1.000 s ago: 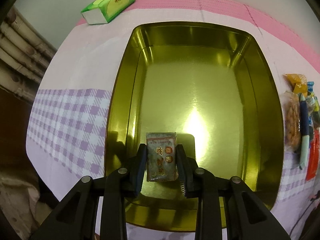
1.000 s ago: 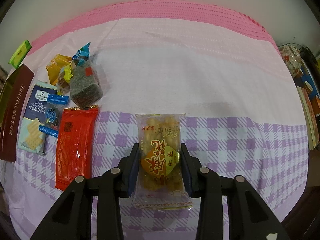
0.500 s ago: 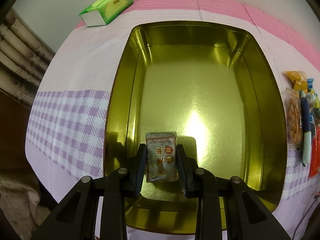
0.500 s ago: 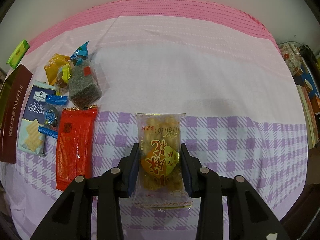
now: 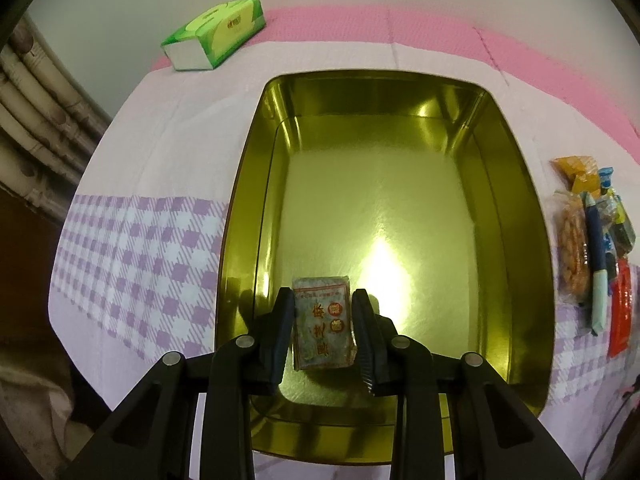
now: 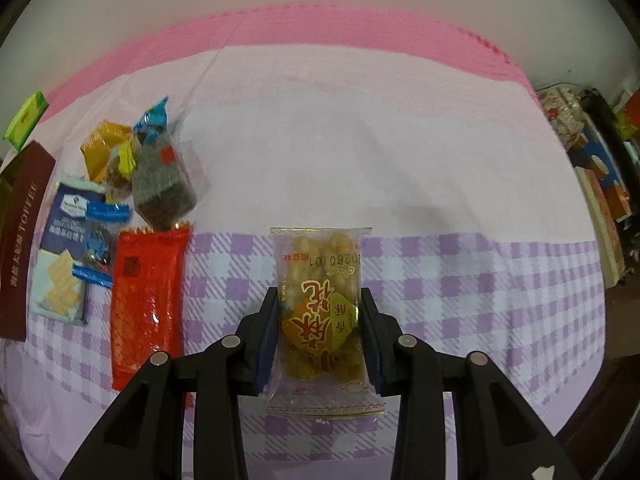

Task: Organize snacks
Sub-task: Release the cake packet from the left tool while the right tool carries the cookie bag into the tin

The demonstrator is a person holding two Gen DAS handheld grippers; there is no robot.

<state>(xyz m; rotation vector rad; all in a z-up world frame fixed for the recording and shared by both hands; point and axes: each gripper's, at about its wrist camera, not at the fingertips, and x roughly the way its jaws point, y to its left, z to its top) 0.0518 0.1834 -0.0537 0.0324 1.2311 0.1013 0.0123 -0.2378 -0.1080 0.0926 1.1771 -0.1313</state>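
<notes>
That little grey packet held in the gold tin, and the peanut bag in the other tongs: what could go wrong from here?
1. The grey packet sits near the gold tin's near end; let go carelessly, it may tip on edge.
2. The peanut bag is soft; the right tongs could crush what is inside.
3. Carrying it to the tin may brush the red packet.

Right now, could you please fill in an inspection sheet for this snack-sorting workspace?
Surface: tablecloth, pink border, white middle, purple check.
Job's things: gold tin open; grey snack packet over its floor; peanut snack packet over the cloth.
Clutter: red packet, cracker packet, small sweets; tissue pack.
Grippers: left gripper opening, grey packet between its jaws; right gripper shut on peanut packet.
Cables: thin cable at table edge.
Surroundings: wall, curtain, boxes.
</notes>
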